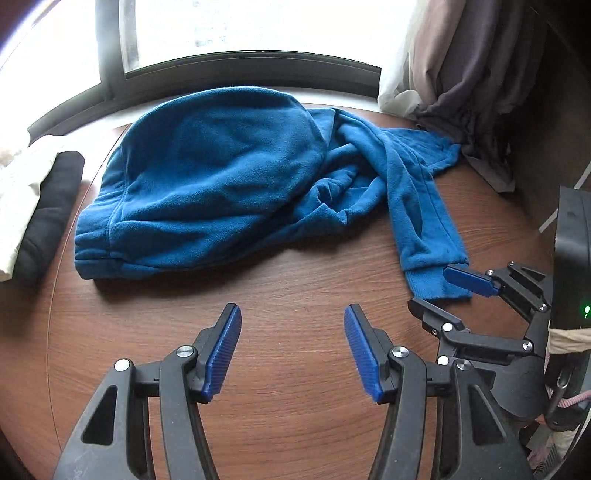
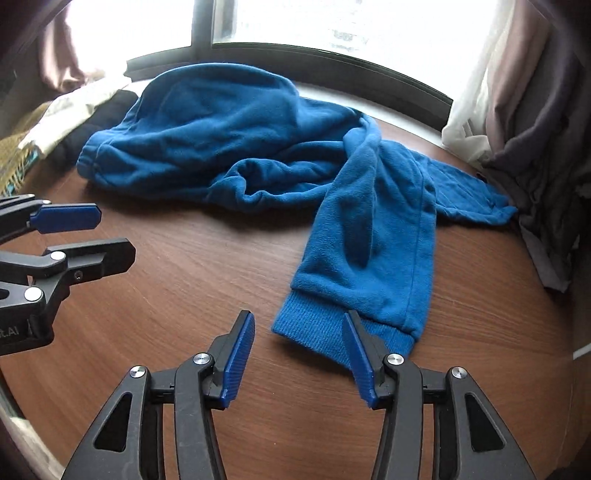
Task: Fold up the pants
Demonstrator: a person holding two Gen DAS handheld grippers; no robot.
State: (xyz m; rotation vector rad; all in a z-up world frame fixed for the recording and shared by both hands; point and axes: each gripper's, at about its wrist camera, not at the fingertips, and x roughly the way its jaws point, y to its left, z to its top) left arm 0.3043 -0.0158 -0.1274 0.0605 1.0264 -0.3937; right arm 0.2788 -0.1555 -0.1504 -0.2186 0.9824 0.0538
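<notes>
Surface: round wooden table (image 1: pixel 295 295) with a dark brown grain, set against a bright window (image 1: pixel 258 29) with a dark frame.
Curtains: grey and pale curtains (image 1: pixel 472 74) hang at the right of the window, their hem bunched on the table's far right edge.
Pants: blue fleece pants (image 1: pixel 221 177) lie crumpled across the far half of the table; the waist end is heaped at the left, and the two legs trail off to the right.
Near leg: one leg bends toward me and ends in a ribbed cuff (image 2: pixel 332 332) lying flat on the wood.
Far leg: the other leg runs right, its end touching the curtain hem.
Side pile: folded black cloth (image 1: pixel 51 214) and cream cloth (image 1: pixel 18 199) sit at the table's left edge, just beside the waist end.
My left gripper (image 1: pixel 291 328): jaws apart with nothing between them, hovering over bare wood in front of the waist end, clear of the fabric.
My right gripper (image 2: pixel 298 341): jaws apart and gripping nothing; it is at the ribbed cuff, with the cuff's near left corner sitting in the gap. I cannot tell whether the right fingertip (image 2: pixel 354 343) touches the fabric.
Spacing: in both views my two grippers are side by side, near each other but apart.
</notes>
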